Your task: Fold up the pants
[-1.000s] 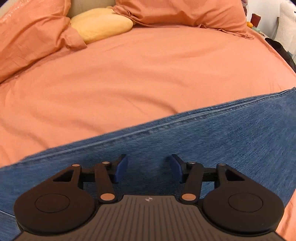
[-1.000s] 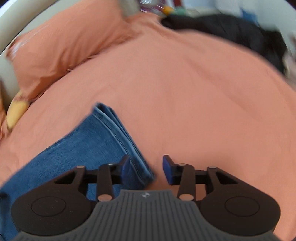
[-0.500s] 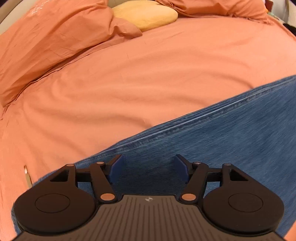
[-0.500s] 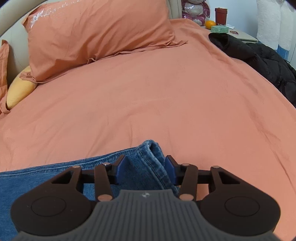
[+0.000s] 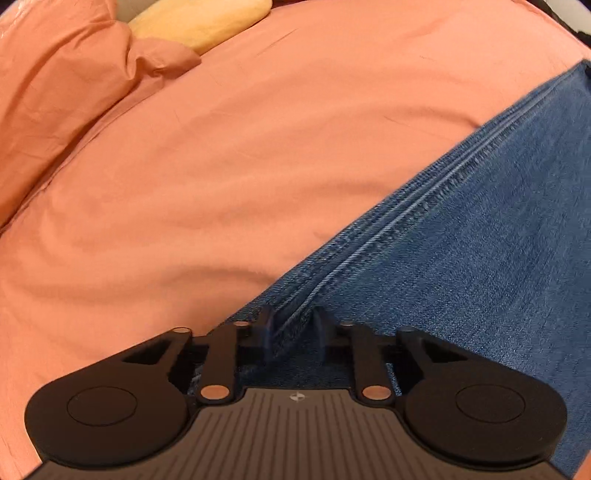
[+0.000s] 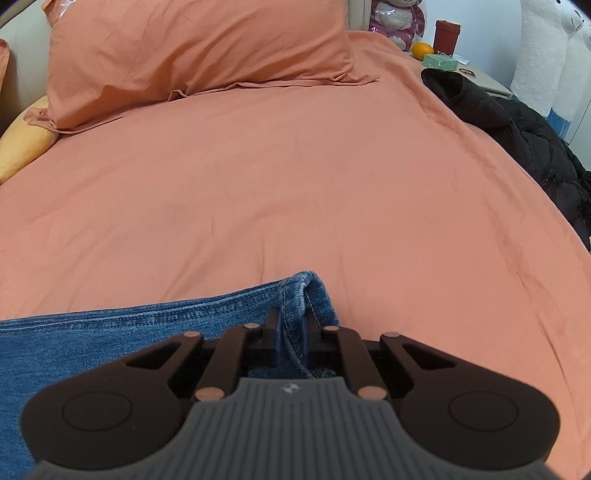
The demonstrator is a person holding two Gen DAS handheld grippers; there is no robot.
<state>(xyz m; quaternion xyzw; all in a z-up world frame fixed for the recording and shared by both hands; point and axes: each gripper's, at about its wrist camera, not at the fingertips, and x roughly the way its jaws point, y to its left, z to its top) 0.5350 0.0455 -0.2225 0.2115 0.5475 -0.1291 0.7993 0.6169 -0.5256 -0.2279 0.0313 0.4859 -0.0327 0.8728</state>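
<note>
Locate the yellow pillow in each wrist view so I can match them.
Left wrist: yellow pillow at the top edge, left of centre, behind a salmon pillow.
Right wrist: yellow pillow at the far left edge, tucked under a salmon pillow.
Shared landmark: the jeans on the salmon sheet.

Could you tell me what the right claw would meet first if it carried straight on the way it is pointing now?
The right claw is already shut on the hem of the jeans, so the denim comes first. Just beyond that hem lies the orange bedsheet, probably the next thing met, as the claw points steeply down.
</note>
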